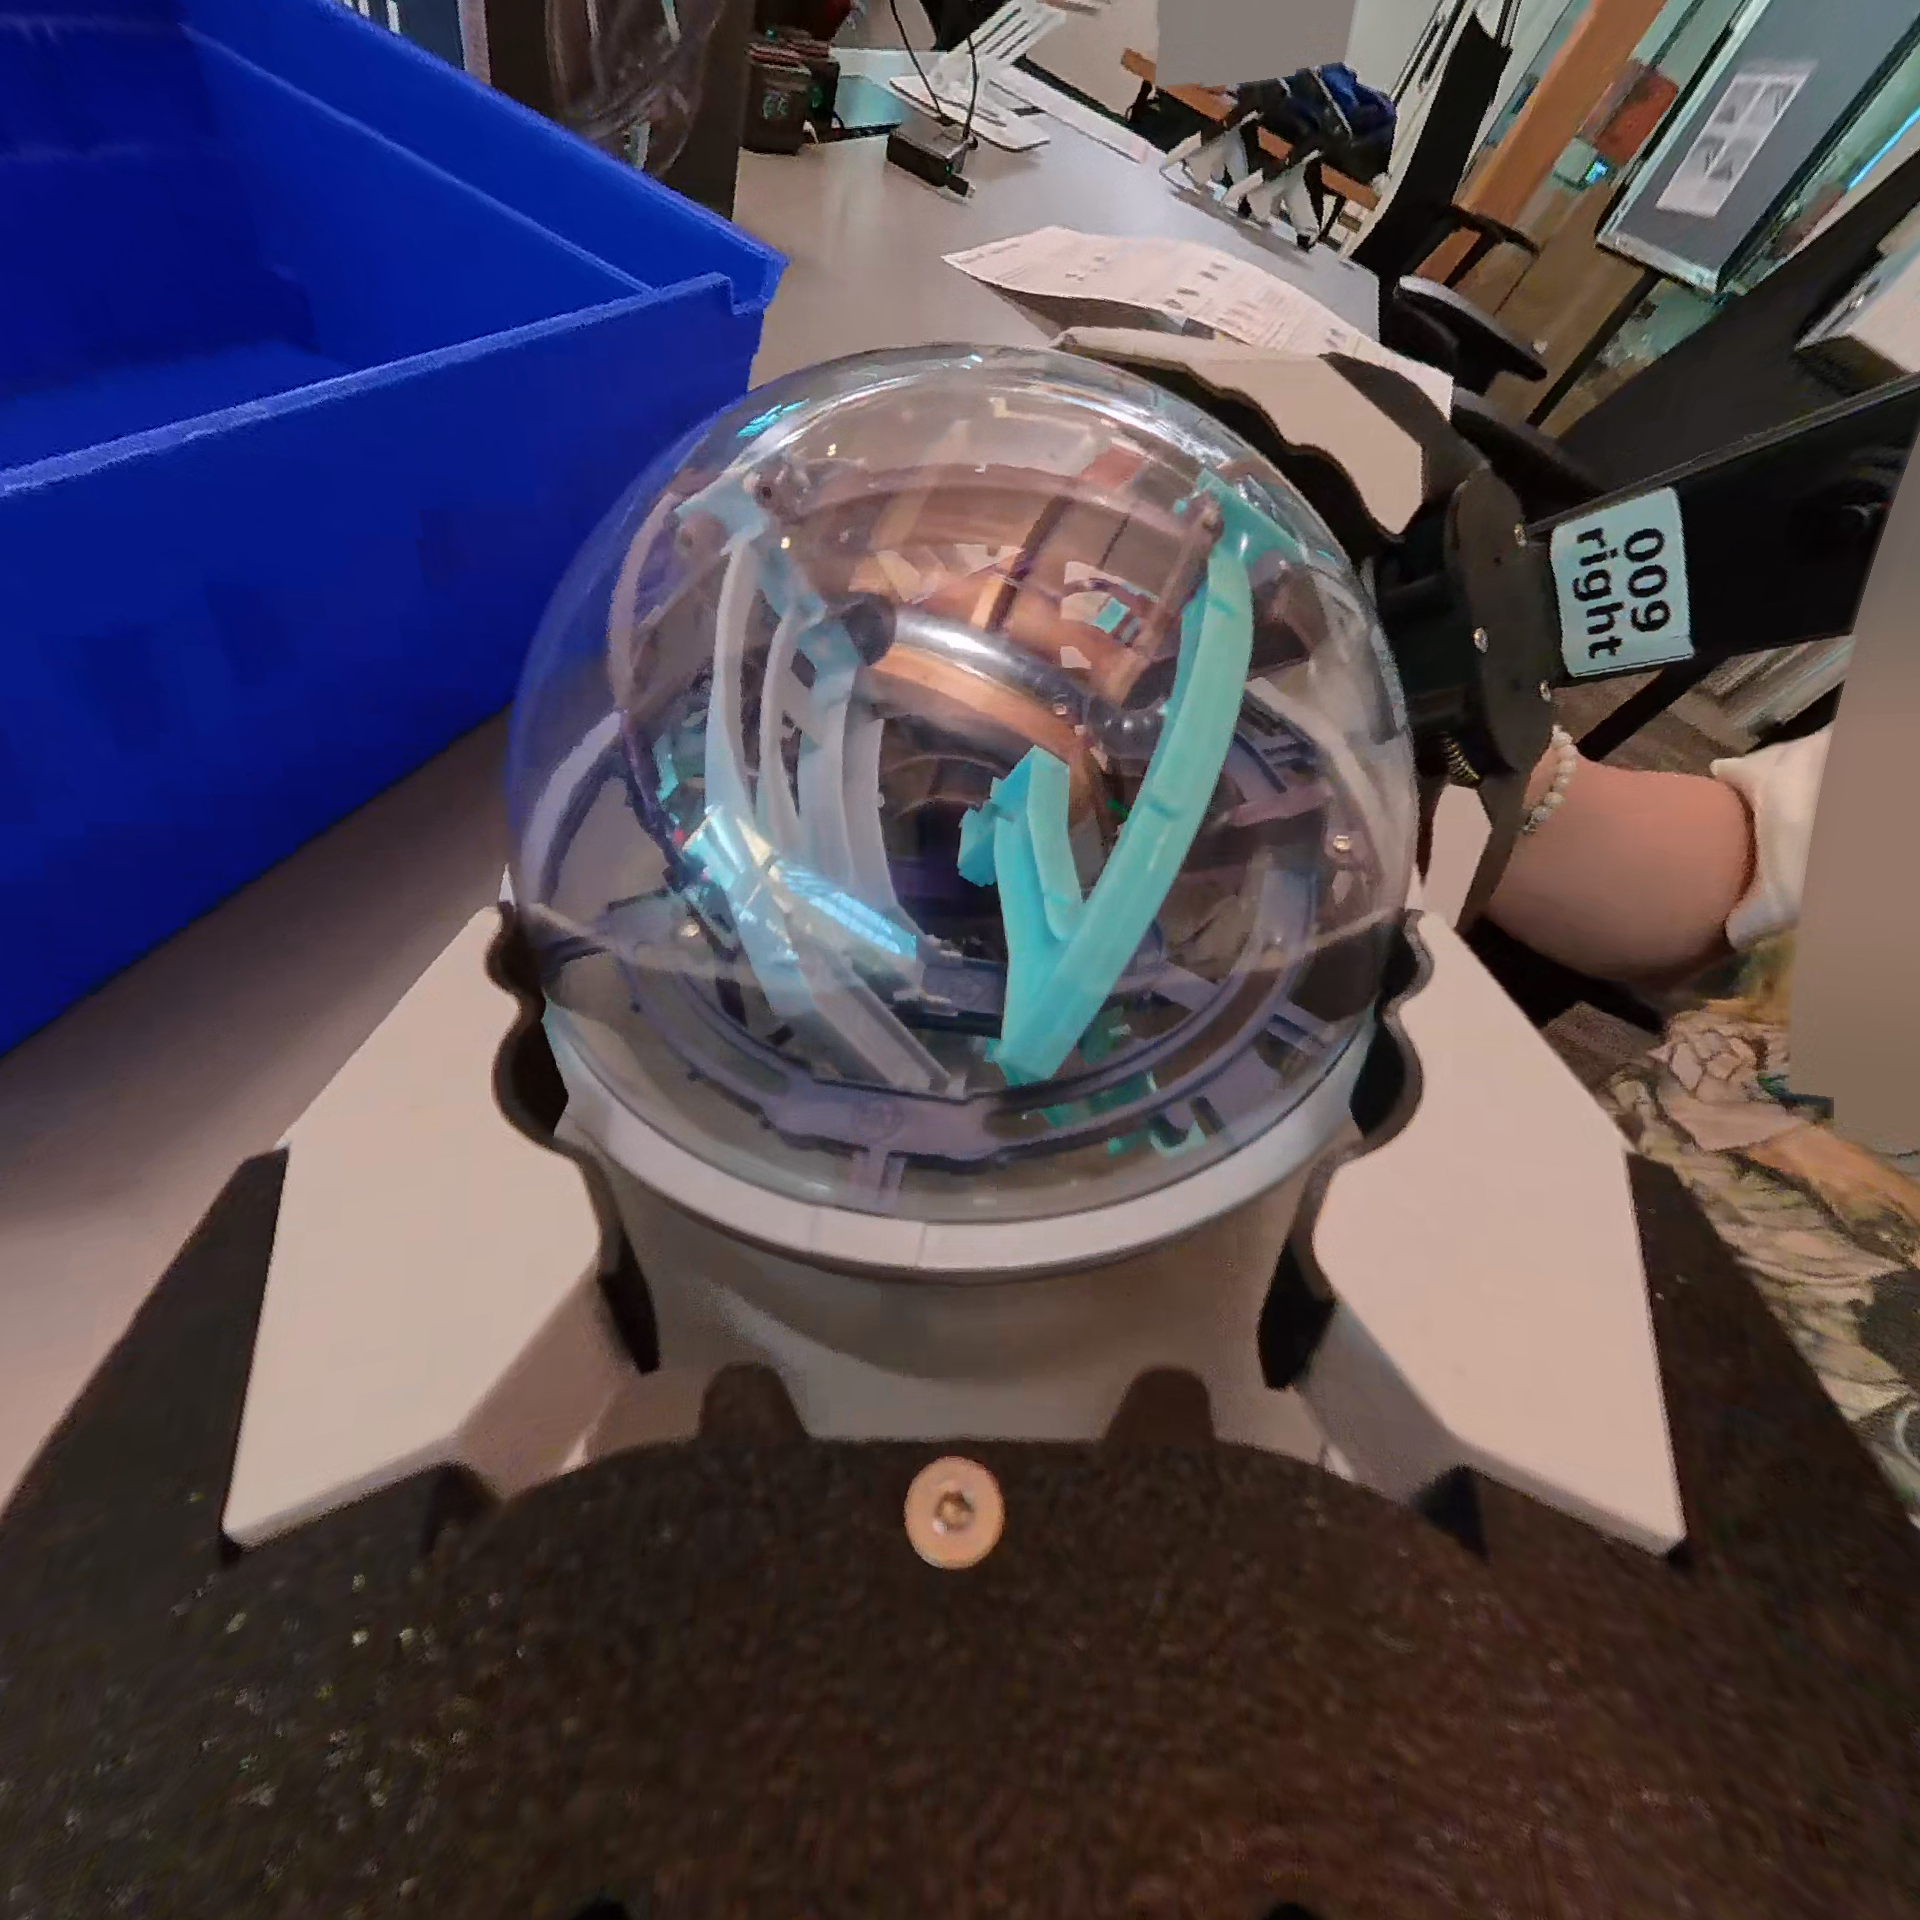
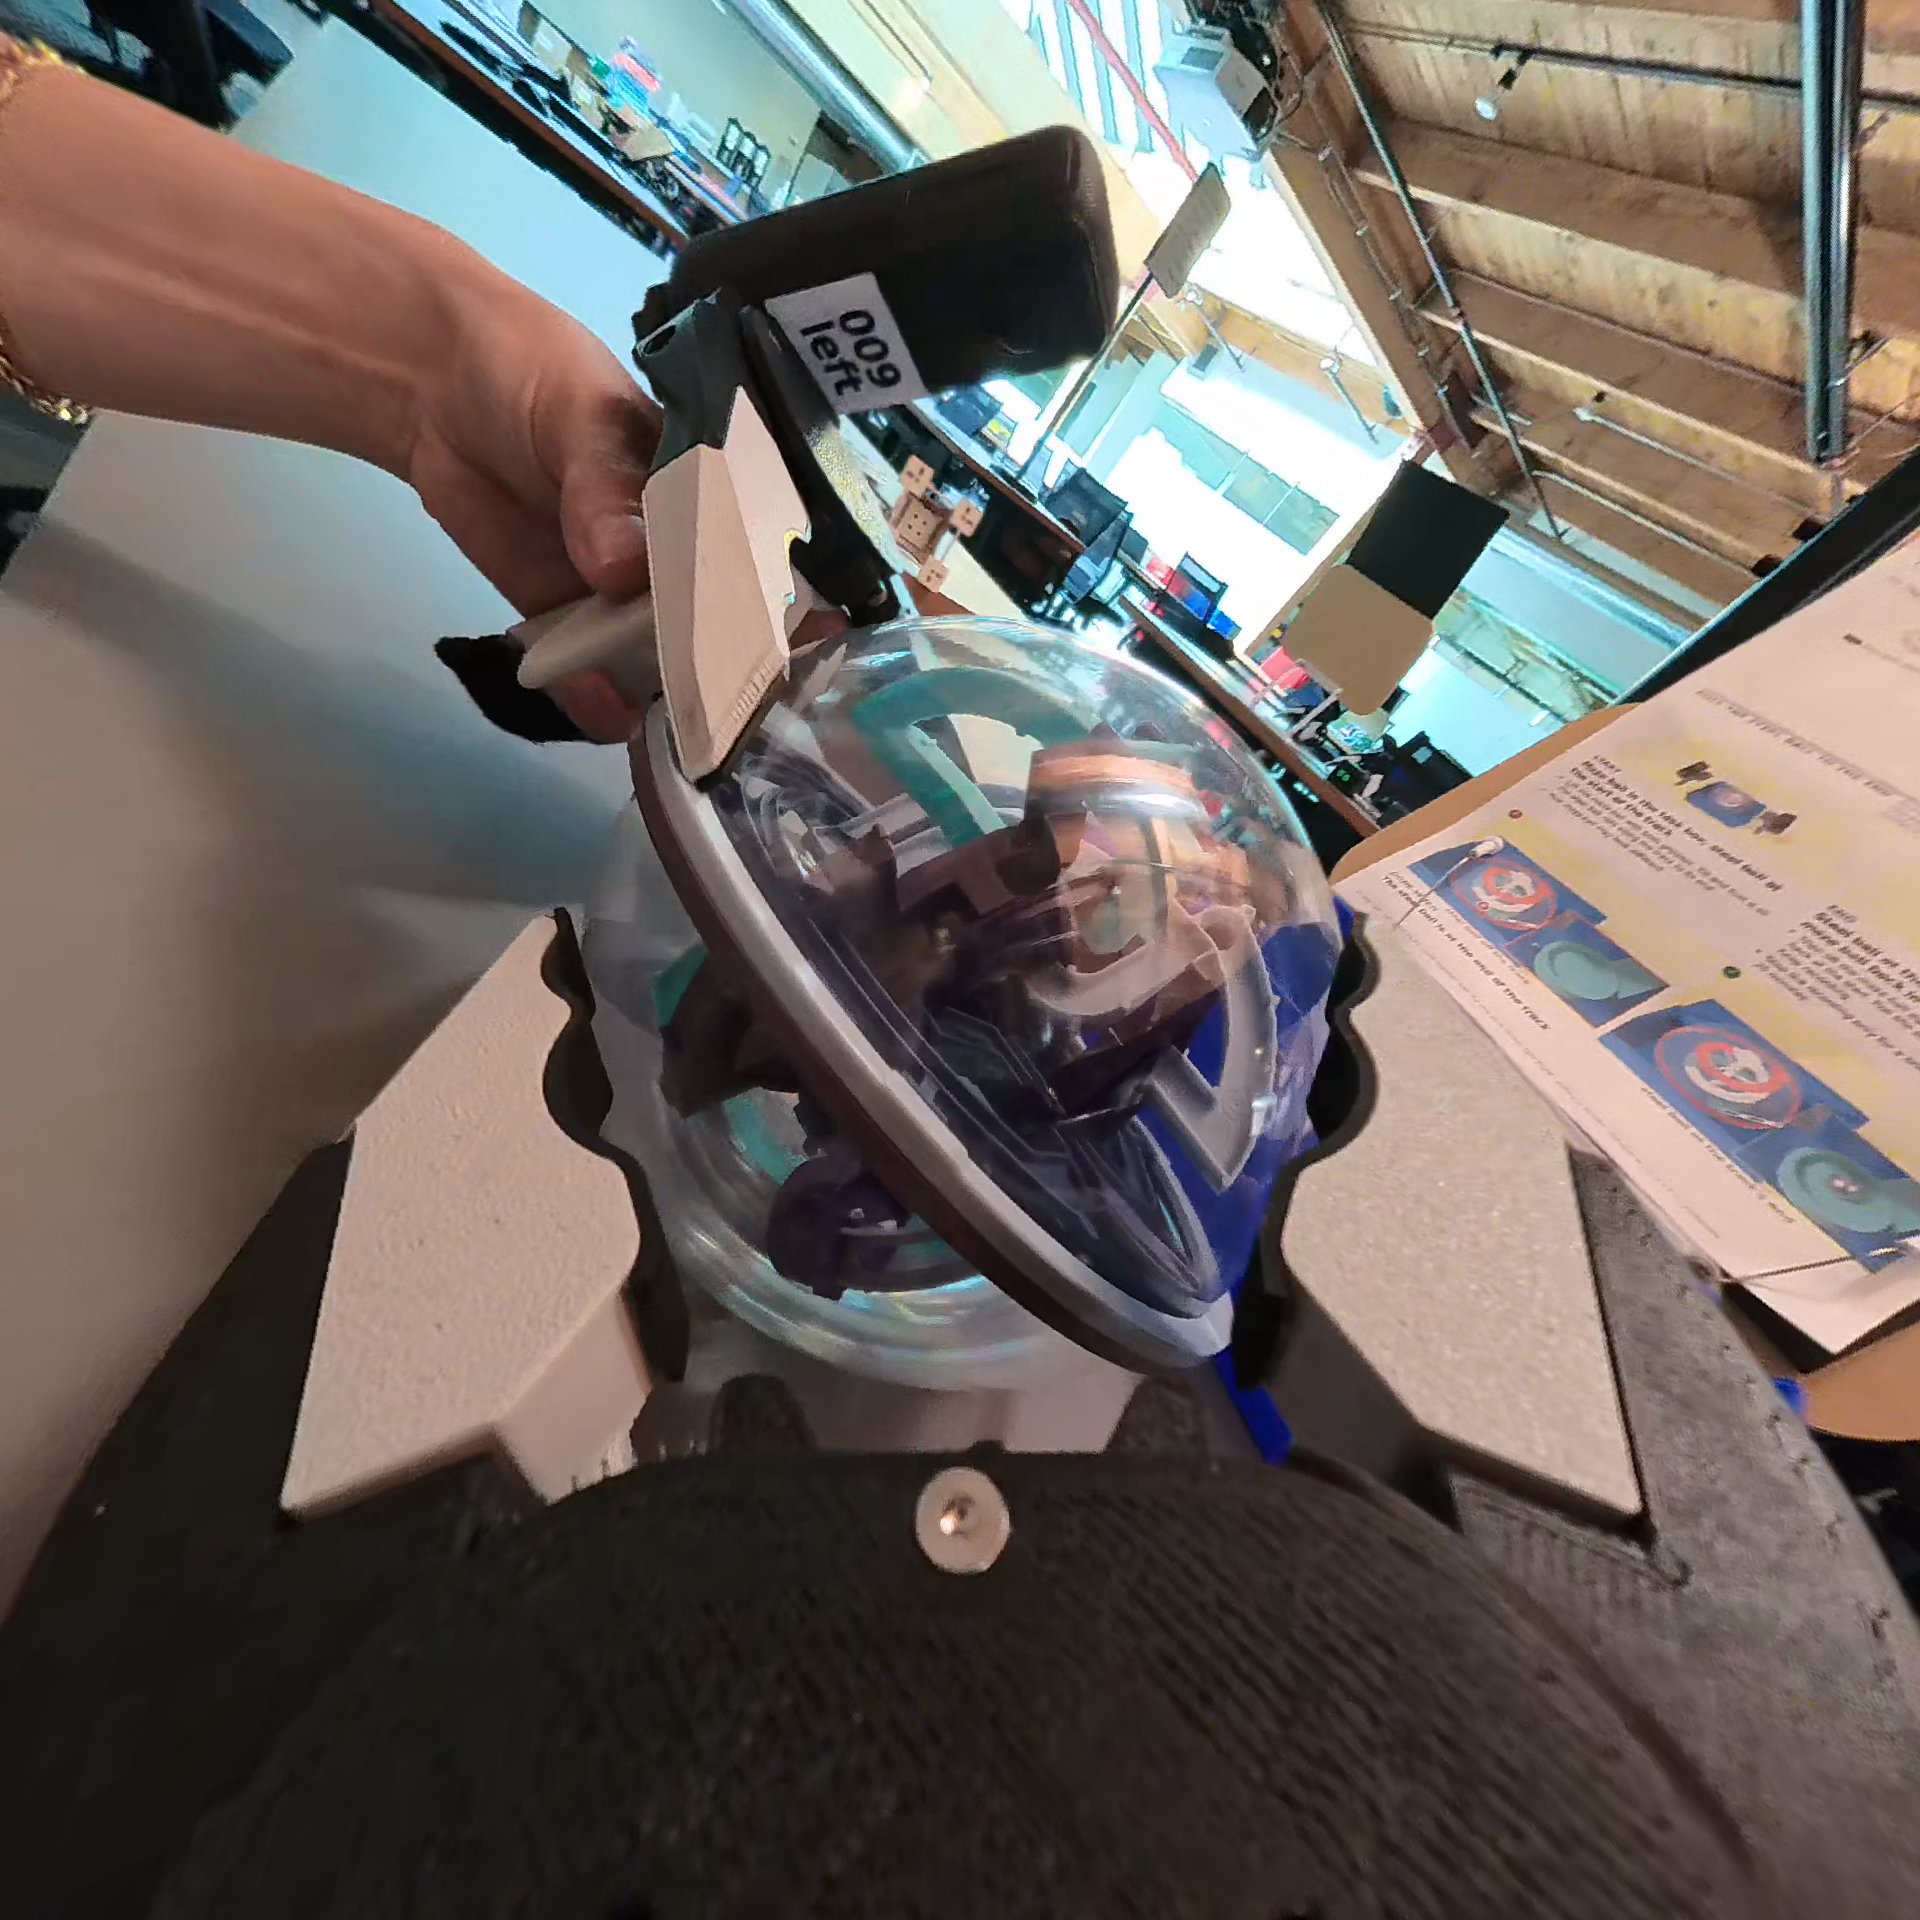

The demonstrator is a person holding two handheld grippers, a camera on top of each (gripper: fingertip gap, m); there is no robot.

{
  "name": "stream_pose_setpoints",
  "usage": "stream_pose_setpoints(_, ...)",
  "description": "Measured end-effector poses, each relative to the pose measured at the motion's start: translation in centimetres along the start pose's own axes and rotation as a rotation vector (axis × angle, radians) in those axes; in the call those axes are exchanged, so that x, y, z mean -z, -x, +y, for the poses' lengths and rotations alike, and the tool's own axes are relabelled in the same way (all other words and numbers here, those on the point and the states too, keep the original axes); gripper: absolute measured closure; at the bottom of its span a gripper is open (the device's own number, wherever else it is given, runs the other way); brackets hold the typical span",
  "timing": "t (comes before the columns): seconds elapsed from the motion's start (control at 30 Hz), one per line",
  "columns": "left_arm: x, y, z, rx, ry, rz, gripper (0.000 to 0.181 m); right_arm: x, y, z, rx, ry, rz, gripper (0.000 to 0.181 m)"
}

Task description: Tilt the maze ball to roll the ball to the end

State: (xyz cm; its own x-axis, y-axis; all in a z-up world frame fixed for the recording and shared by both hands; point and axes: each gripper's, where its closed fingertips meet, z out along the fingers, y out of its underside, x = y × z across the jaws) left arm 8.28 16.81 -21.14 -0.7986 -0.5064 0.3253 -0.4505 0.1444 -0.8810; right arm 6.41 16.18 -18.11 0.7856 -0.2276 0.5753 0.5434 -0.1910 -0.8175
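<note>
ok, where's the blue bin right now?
In the left wrist view, the blue bin sits on the table at upper left, just left of the maze ball.

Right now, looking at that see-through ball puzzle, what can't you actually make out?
- The small rolling ball: lost among tracks and glare inside the maze ball in both views.
- Whether the maze ball touches the table: the left gripper hides its underside.
- The blue bin: cut off by the frame edge, left wrist view.
</note>
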Motion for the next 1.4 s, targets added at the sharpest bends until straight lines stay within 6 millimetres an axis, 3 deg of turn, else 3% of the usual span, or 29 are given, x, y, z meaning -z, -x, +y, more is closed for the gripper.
stream_pose_setpoints(0.57, -0.3, -0.8, 0.2, -0.114, 0.068, -0.032, 0.03, 1.4, 0.3, -0.4, -0.018, -0.04, 0.058, 0.05)
stream_pose_setpoints(0.93, -0.5, -1.2, 0.2, -0.194, 0.099, -0.093, 0.031, 0.8, 0.4, 0.4, 0.015, -0.009, 0.004, 0.035)
stream_pose_setpoints(1.4, -0.8, -3.0, -0.4, -0.235, 0.026, -0.201, 0.041, 3.2, 0.4, 1.4, -0.026, 0.013, -0.052, 0.036)
